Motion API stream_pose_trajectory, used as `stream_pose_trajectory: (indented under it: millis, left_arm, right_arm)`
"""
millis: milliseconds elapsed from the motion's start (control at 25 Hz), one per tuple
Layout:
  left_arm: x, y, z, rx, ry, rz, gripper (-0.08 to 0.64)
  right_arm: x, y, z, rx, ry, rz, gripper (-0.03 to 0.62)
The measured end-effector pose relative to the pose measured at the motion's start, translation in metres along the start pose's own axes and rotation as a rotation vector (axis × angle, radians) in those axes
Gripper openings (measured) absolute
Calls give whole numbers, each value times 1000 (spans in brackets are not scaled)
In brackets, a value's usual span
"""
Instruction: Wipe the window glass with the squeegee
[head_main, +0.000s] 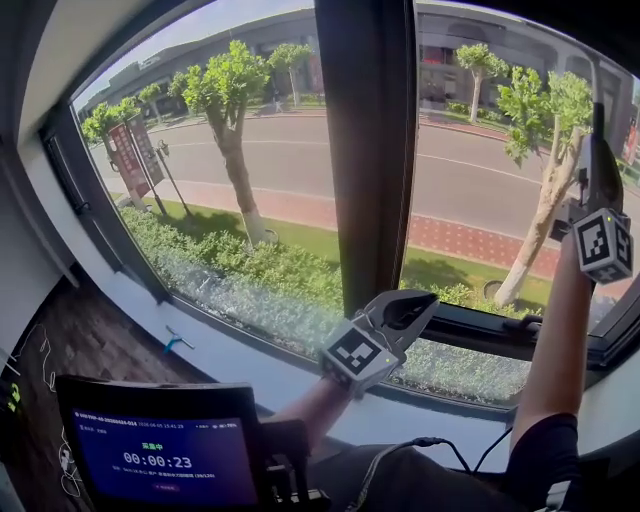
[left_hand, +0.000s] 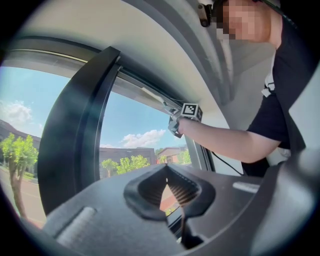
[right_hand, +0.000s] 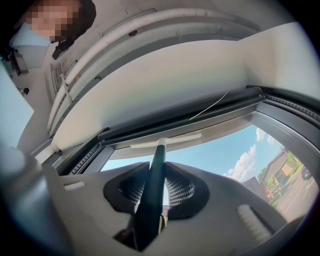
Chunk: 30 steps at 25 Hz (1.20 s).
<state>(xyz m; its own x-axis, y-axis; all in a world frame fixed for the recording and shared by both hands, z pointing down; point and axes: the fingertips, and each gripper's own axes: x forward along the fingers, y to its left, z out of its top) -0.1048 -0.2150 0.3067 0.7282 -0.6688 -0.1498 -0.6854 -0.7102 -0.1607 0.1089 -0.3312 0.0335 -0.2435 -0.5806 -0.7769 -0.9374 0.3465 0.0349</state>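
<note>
The squeegee has a dark handle (right_hand: 154, 175) and a pale blade (right_hand: 165, 141) that lies along the top edge of the window glass (right_hand: 220, 150). My right gripper (right_hand: 156, 187) is shut on that handle. In the head view it is raised high at the right (head_main: 600, 180), with the handle (head_main: 598, 115) pointing up over the right pane (head_main: 480, 150). My left gripper (head_main: 405, 312) hangs low before the dark centre post (head_main: 365, 150), shut, with nothing in it. The left gripper view has its own jaws (left_hand: 167, 192) together, and the right gripper (left_hand: 175, 120) up near the frame's top.
A white sill (head_main: 230, 350) runs under the window, with a small blue item (head_main: 175, 340) lying on it. A dark screen with a timer (head_main: 165, 455) stands at the bottom left. A black cable (head_main: 430, 443) crosses the person's lap.
</note>
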Motion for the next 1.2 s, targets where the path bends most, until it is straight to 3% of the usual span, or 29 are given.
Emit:
stream_pose_trajectory:
  millis: [680, 1200]
  left_arm:
    - [-1, -3, -3, -21, 5, 10, 3]
    - [-8, -8, -15, -33, 30, -3, 3]
  right_arm:
    - [-1, -8, -15, -55, 40, -22, 100]
    - [-43, 1, -34, -83, 104, -63, 100]
